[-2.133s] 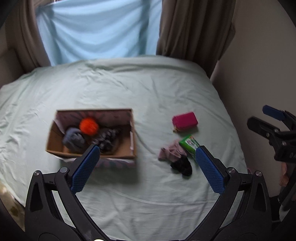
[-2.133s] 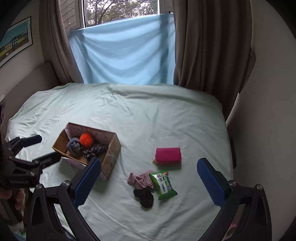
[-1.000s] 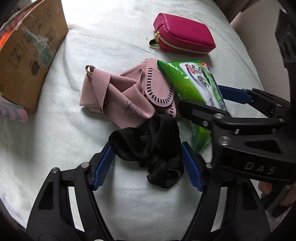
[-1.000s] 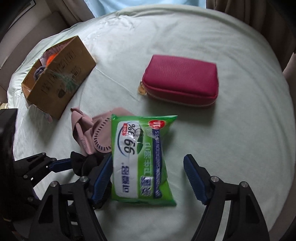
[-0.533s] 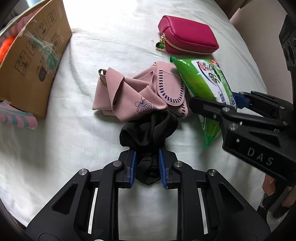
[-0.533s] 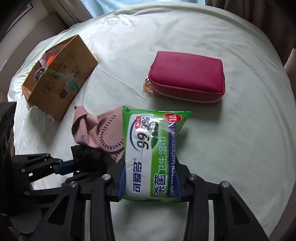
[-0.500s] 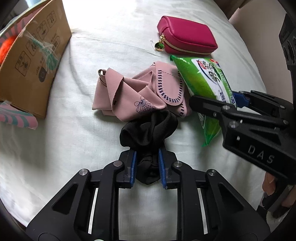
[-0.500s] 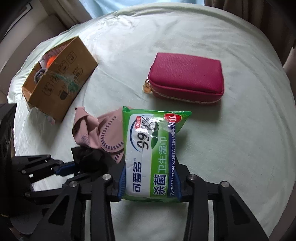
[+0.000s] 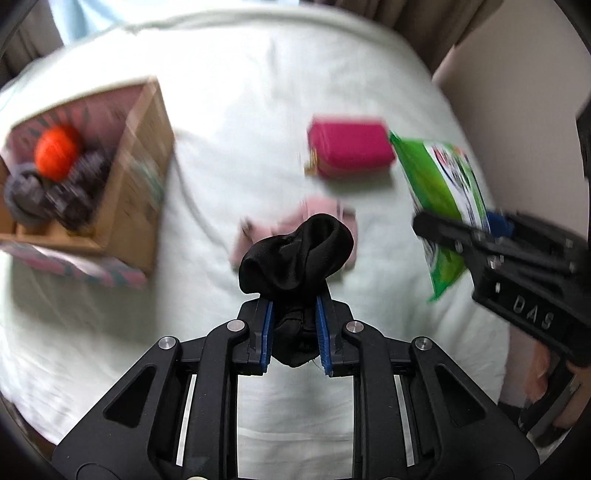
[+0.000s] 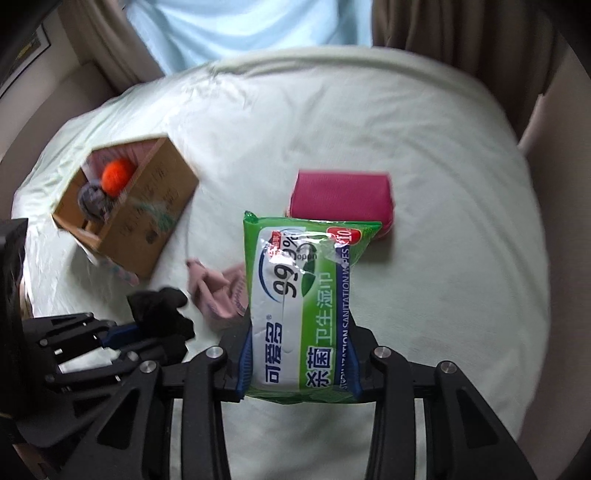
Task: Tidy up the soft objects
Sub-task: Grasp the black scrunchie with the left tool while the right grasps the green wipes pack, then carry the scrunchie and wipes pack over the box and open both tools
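Note:
My left gripper (image 9: 294, 334) is shut on a black scrunchie (image 9: 295, 254), lifted above the pale bed sheet (image 9: 229, 122). My right gripper (image 10: 300, 363) is shut on a green wet-wipes pack (image 10: 303, 295), also held up off the bed. In the left wrist view the same wipes pack (image 9: 439, 184) hangs at the right in the right gripper (image 9: 491, 225). A pink fabric piece (image 10: 218, 295) lies on the sheet under both. A magenta pouch (image 10: 340, 201) lies farther back. The cardboard box (image 10: 144, 218) at the left holds an orange ball (image 10: 118, 175) and dark soft items.
Curtains and a light-blue cloth (image 10: 251, 26) hang behind the bed. A beige wall (image 9: 517, 110) runs along the bed's right edge. A striped cloth (image 9: 85, 271) pokes out from under the box. A hand (image 9: 554, 398) holds the right gripper's handle.
Both grippers have risen from the bed, the left lifting the black scrunchie and the right lifting the wipes pack. The pink fabric and magenta pouch stay on the sheet.

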`<move>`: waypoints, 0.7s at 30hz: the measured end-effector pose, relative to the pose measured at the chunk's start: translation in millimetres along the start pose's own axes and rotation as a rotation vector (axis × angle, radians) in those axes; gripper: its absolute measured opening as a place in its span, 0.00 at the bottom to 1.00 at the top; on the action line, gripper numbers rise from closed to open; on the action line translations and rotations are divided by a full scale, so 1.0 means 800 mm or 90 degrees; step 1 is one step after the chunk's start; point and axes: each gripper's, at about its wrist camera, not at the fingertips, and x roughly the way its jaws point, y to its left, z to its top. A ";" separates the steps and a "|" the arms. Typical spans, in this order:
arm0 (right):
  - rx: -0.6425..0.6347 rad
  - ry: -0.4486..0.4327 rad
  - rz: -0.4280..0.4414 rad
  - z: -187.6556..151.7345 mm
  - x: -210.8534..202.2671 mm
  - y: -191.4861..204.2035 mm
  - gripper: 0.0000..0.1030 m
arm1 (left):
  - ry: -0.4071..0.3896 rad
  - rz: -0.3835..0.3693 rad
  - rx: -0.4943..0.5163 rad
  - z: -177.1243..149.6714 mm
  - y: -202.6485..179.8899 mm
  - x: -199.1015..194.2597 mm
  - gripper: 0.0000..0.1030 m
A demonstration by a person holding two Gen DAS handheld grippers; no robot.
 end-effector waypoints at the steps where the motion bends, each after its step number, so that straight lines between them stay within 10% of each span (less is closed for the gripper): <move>1: 0.007 -0.008 -0.005 0.003 -0.011 0.003 0.35 | -0.015 0.000 -0.001 0.006 0.003 -0.015 0.17; 21: 0.091 -0.141 -0.032 0.126 -0.194 0.175 0.35 | -0.174 0.020 0.008 0.136 0.168 -0.270 0.17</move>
